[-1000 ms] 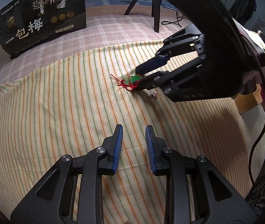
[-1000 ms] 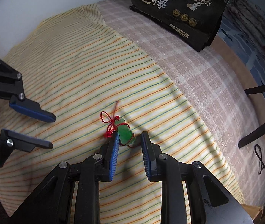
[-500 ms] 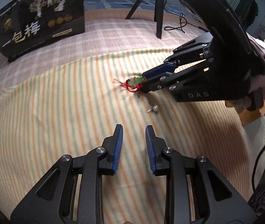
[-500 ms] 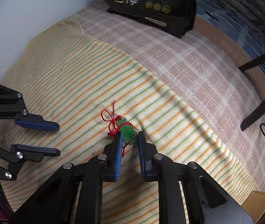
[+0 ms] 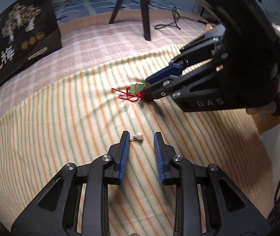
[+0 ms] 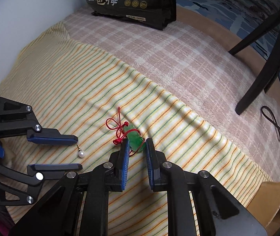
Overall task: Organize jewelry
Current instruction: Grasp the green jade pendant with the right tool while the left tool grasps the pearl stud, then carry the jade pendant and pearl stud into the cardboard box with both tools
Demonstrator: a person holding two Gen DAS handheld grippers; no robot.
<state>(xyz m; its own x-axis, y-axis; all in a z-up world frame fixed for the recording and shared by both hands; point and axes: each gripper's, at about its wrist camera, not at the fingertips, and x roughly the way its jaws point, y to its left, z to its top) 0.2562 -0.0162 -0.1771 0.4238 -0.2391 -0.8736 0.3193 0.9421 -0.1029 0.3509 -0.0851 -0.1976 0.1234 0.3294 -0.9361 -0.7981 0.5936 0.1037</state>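
Two pieces are lying on the striped cloth (image 6: pixel 65 90), and I am working both at once. My right gripper (image 6: pixel 137 147) is closing its pads on the green pendant (image 6: pixel 135 139), which is sitting at the fingertips with most of its body and its red cord (image 6: pixel 116 125) sticking out past them. My left gripper (image 5: pixel 141 143) is hanging just above the pearl earring (image 5: pixel 139 136), jaws apart, nothing between the pads; the pearl is lying beyond the tips, close to the left finger. The grip on the pendant is shallow, so I am judging it could slide out on a lift, or the loose cord could snag on the cloth. The earring is tiny and round; a closing pad could flick it away or pinch cloth instead. In the right view the pendant's long axis is running along the fingers, cord end pointing away from me. The earring's post is pointing toward the left finger.
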